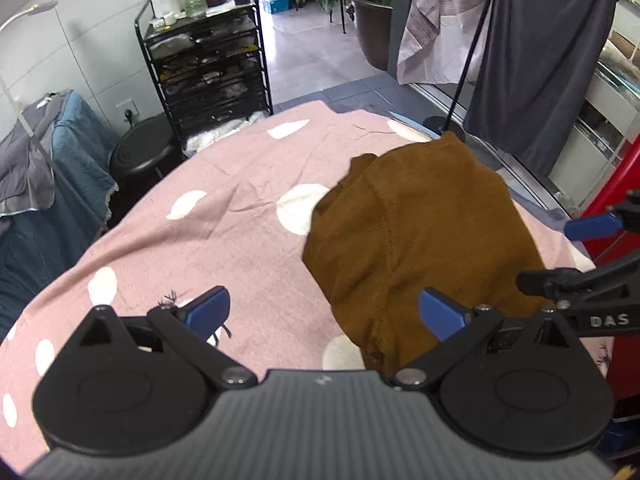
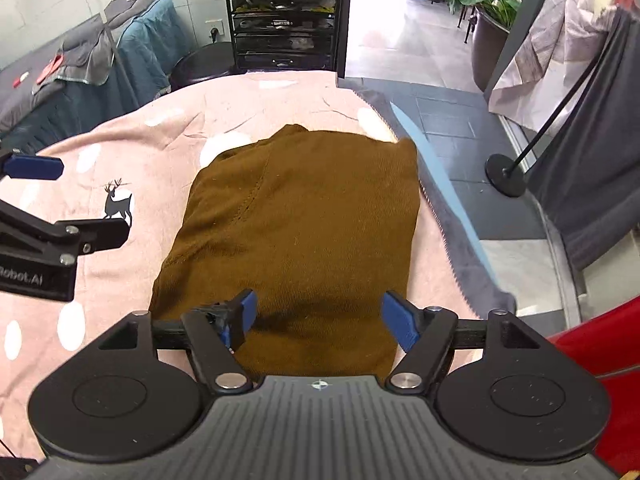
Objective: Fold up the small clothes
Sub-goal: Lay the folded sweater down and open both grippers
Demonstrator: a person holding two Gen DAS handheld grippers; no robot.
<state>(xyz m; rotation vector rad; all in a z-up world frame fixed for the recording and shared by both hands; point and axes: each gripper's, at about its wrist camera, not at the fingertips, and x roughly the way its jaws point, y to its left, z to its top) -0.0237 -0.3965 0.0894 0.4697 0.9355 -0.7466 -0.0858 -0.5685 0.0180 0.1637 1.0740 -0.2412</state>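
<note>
A brown knitted garment [image 1: 420, 232] lies folded into a compact rectangle on the pink dotted cloth [image 1: 224, 216], toward its right side. My left gripper [image 1: 326, 314] hovers open above the garment's left near edge, nothing between its blue pads. In the right wrist view the same brown garment [image 2: 304, 232] fills the middle, and my right gripper [image 2: 318, 318] hangs open over its near edge, apart from the fabric. Each gripper shows at the edge of the other's view: the right gripper [image 1: 576, 252] and the left gripper [image 2: 60, 204].
The pink cloth [image 2: 120, 152] with white dots and a deer print covers a rounded table. A grey blanket edge [image 2: 452, 216] runs along its right side. Behind stand a black drawer rack [image 1: 212, 64], a black stool [image 1: 148, 152] and a stand pole base [image 2: 506, 168].
</note>
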